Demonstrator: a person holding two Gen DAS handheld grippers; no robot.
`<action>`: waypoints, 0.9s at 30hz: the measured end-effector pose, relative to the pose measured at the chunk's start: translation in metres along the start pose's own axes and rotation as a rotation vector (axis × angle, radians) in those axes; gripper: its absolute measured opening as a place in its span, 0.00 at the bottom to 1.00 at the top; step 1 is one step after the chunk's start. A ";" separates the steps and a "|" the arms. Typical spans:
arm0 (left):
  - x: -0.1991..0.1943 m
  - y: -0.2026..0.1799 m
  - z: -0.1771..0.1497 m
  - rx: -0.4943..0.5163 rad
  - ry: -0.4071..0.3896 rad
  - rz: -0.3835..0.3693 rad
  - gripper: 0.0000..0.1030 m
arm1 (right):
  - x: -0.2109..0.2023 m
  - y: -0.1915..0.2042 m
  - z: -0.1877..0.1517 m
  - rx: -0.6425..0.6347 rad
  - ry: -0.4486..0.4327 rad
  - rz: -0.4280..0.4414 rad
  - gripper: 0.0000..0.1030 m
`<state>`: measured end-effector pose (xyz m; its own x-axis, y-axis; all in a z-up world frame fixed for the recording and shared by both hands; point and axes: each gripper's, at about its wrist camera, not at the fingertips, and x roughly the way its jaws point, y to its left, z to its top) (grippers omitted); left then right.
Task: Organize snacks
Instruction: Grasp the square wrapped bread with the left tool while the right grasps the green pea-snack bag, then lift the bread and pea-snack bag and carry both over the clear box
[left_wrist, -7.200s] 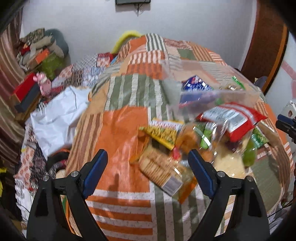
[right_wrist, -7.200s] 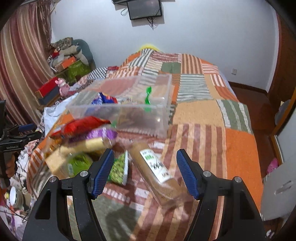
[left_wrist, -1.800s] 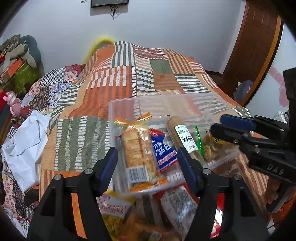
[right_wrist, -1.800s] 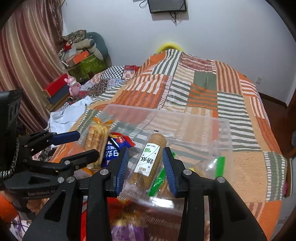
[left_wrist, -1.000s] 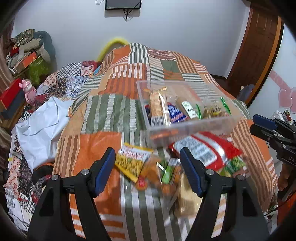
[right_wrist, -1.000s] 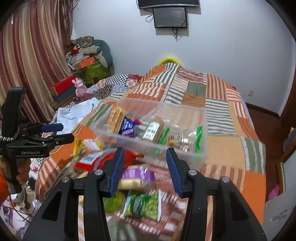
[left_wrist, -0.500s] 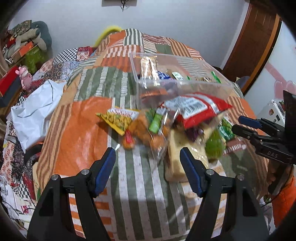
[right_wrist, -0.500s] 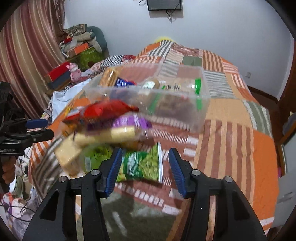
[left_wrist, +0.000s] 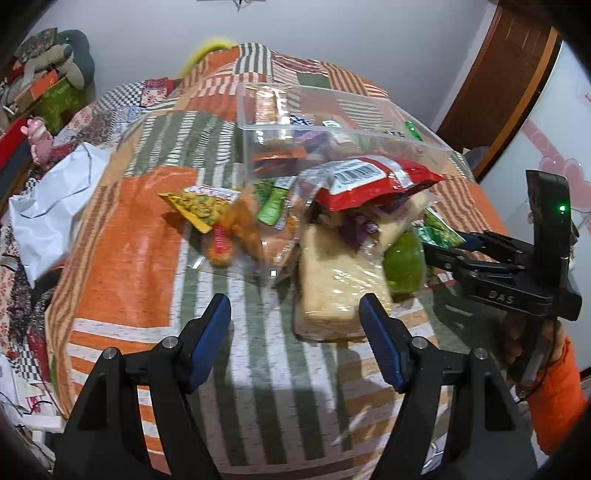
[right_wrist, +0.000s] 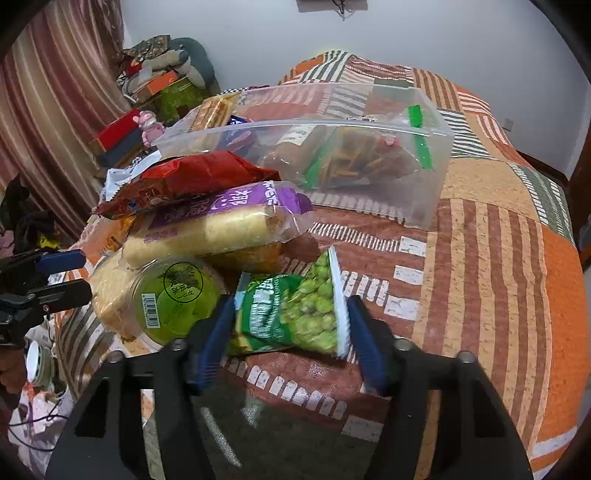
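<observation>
Right gripper (right_wrist: 286, 332): jaws closing, glossy green pea packet (right_wrist: 291, 314) between the blue pads; contact not clear. Just left of it, a round green-lidded tub (right_wrist: 173, 299); beyond, a crinkly red bag (right_wrist: 192, 177) atop a purple-labelled cake roll (right_wrist: 214, 225). Farther ahead, a clear rigid plastic bin (right_wrist: 424, 199). Left gripper (left_wrist: 295, 332): jaws apart, empty, pale wrapped loaf (left_wrist: 340, 291) just ahead-right. Nubby striped patchwork bedspread (right_wrist: 498, 258); white wall (right_wrist: 443, 29).

Snack packets (right_wrist: 207, 206) heaped beside clear bin (right_wrist: 424, 177), partly filled.
</observation>
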<state>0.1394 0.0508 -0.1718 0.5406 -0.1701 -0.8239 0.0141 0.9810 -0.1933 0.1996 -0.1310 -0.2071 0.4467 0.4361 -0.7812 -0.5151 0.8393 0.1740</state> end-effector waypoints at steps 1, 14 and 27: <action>0.001 -0.001 0.001 -0.003 0.003 -0.006 0.70 | -0.001 0.000 -0.001 -0.001 -0.005 0.002 0.46; 0.025 -0.021 0.010 -0.018 0.057 -0.048 0.70 | -0.027 -0.014 -0.010 0.046 -0.075 0.048 0.25; 0.053 -0.026 0.016 -0.077 0.031 0.038 0.68 | -0.038 -0.022 -0.021 0.087 -0.094 0.086 0.25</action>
<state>0.1814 0.0178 -0.2018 0.5133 -0.1372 -0.8472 -0.0713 0.9769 -0.2014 0.1792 -0.1727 -0.1939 0.4723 0.5329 -0.7021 -0.4908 0.8206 0.2927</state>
